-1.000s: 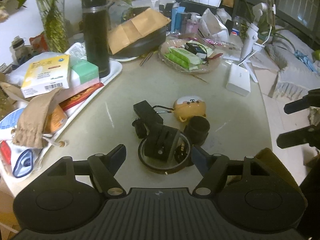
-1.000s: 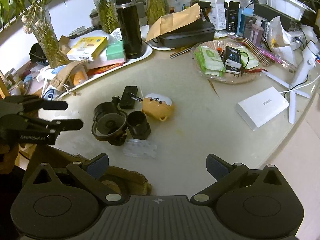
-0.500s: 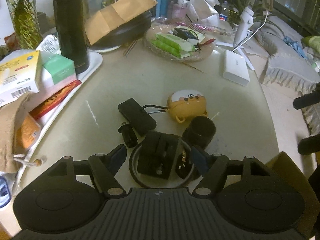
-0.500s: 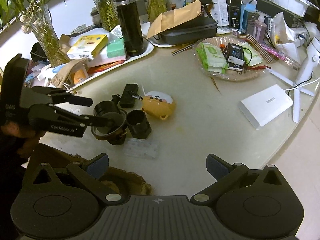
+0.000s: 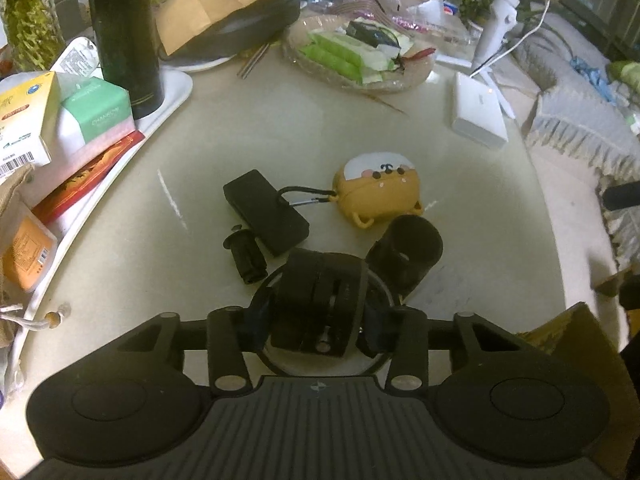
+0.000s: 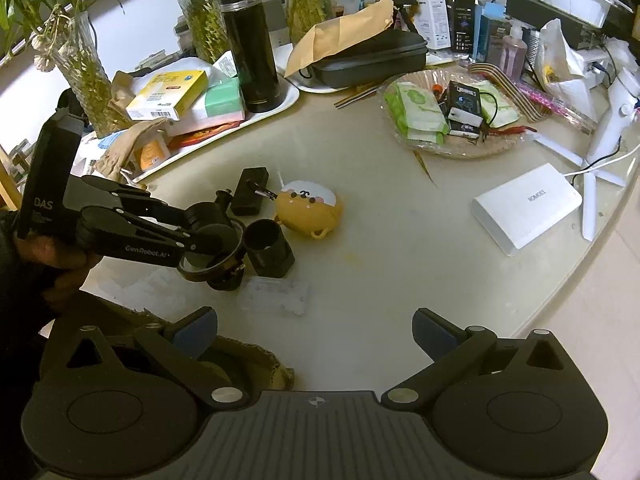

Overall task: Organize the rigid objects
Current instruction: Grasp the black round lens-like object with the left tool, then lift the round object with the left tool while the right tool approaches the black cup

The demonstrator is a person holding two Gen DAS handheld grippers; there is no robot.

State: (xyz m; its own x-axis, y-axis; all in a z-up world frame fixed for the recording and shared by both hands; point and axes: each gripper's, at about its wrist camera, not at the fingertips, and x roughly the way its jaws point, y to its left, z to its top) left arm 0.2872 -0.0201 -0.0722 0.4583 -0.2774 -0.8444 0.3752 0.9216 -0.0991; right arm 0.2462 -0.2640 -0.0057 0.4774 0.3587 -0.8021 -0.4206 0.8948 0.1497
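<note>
Left gripper (image 5: 318,314), held in a person's hand (image 6: 60,258) at the left edge of the right wrist view, is pitched steeply down toward the table (image 5: 320,136). Its jaws have just been closing and now stand narrow, with the blue pads (image 5: 258,312) set against either side of a black round mount (image 5: 320,300) that sits in a ringed base. The pads appear to press on the mount's flanks; whether it has left the table cannot be told.

Just beyond the left fingertip lies a small black plug-like part (image 5: 246,256), and past that a flat black rectangular block (image 5: 266,212). Just beyond the right fingertip stands a short black open cylinder (image 5: 406,250), touching or nearly touching the mount's ring. Farther ahead, between the two finger lines, lies a yellow cartoon-faced case (image 5: 378,192) with a dark clip loop reaching to the block. A clear plastic box (image 6: 276,296) lies on the near side of the mount in the right wrist view.

Right gripper (image 6: 314,330) is also angled down over bare tabletop, its jaws spread wide with nothing between them. A torn brown paper bag (image 6: 256,360) sits under its left finger.

Well ahead of both grippers: a white tray (image 5: 176,92) bearing a tall black flask (image 5: 124,32) and cartons, a dish of green packets (image 5: 356,56), and a white power bank (image 5: 478,110).
</note>
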